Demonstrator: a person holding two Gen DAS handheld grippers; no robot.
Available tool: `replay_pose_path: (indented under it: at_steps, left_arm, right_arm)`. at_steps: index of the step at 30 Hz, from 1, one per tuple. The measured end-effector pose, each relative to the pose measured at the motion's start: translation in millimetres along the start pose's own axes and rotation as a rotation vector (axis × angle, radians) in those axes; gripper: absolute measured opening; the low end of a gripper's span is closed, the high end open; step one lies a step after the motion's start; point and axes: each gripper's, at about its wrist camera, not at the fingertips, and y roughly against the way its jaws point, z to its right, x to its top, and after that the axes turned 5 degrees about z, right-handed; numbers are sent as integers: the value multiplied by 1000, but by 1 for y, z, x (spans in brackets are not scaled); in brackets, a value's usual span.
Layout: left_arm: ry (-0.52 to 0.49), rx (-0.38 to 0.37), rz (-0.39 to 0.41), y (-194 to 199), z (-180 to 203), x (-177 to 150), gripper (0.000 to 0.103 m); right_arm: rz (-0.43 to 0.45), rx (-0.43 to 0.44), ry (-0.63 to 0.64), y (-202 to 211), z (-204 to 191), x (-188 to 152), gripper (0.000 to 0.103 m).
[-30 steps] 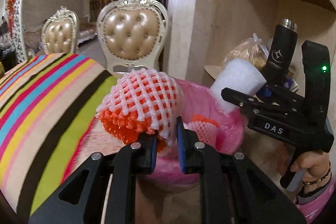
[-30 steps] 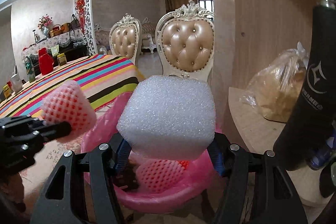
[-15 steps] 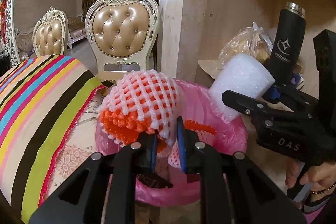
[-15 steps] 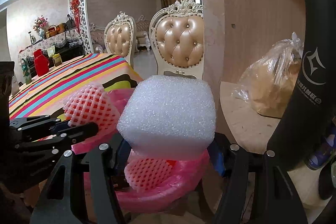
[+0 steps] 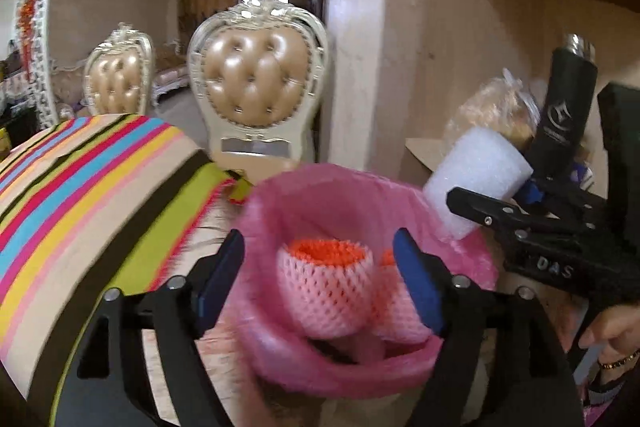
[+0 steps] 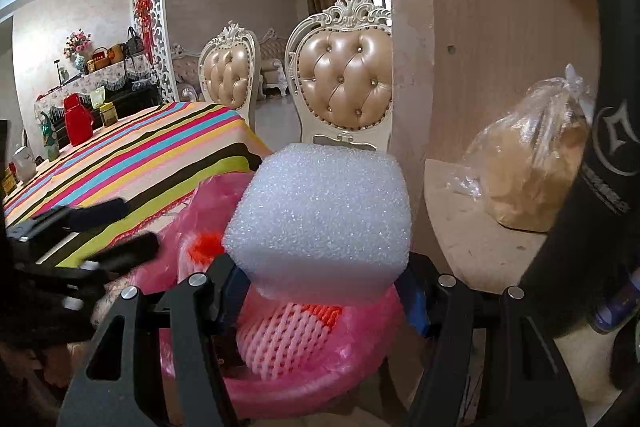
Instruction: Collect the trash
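Note:
A bin lined with a pink bag (image 5: 276,343) stands just below both grippers. My left gripper (image 5: 320,267) hangs over it, its jaws opening wide. Between and below them a pink-and-orange foam fruit net (image 5: 328,287) sits loose in the bin, beside another net; neither pad touches it. My right gripper (image 6: 322,291) is shut on a white foam block (image 6: 320,215) above the bin's (image 6: 304,391) right side, where a foam net (image 6: 288,335) shows inside. In the left wrist view the right gripper (image 5: 476,207) and its white foam block (image 5: 476,179) appear on the right.
A striped tablecloth (image 5: 80,207) covers the table to the left. Two padded chairs (image 5: 256,87) stand behind, beside a pillar (image 5: 360,47). On the wooden shelf (image 6: 468,227) at right are a tied plastic bag (image 6: 532,167) and a black flask (image 5: 560,115).
The left gripper went from shut on the foam net to wide open, and the net dropped into the pink bin. The right gripper still grips the white foam block, hardly moved.

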Motion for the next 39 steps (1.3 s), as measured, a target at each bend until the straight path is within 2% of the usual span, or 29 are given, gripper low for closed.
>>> replay_pose_path:
  at_steps: [2,4,5,6,7,11,15,18,25,30,33,34,39]
  left_arm:
    - [23,82,37,17,-18,1,93]
    - [36,145,67,32,-31,2,98]
    - [38,170,74,39,-38,2,98]
    - [36,182,74,43,-42,2,98]
    - [28,198,74,50,-48,3,98]
    - [-23,244,73,76,-61,-2,98]
    - [-76,260,63,99,-67,-13,98]
    - [-123,284,96,119,-67,-23,99]
    - [-181,242,65,127,-61,-45,99]
    - [-111,140,52,138,-64,-50,99]
    - [-108,104,83,145,-65,-53,99]
    - [-92,72,80,146,-68,-56,99]
    - [-34,-15,22,136,-75,-61,98]
  right_arm:
    - [-2,16,3,-9,-5,2,62]
    - [-10,25,5,-18,-12,5,62]
    - [-16,35,8,-26,-16,7,68]
    - [-19,41,11,-33,-21,9,81]
    - [-18,30,16,-39,-26,11,85]
    - [-1,-22,13,-40,-37,16,85]
    - [32,-38,3,-11,-47,16,85]
    - [43,-60,-9,15,-56,13,85]
    - [28,-172,-40,62,-90,-11,85]
    - [4,-280,7,89,-110,-27,85]
    - [24,-334,40,102,-120,-31,85]
    - [18,-343,47,106,-123,-33,85]
    - [-32,-402,39,127,-127,-57,85]
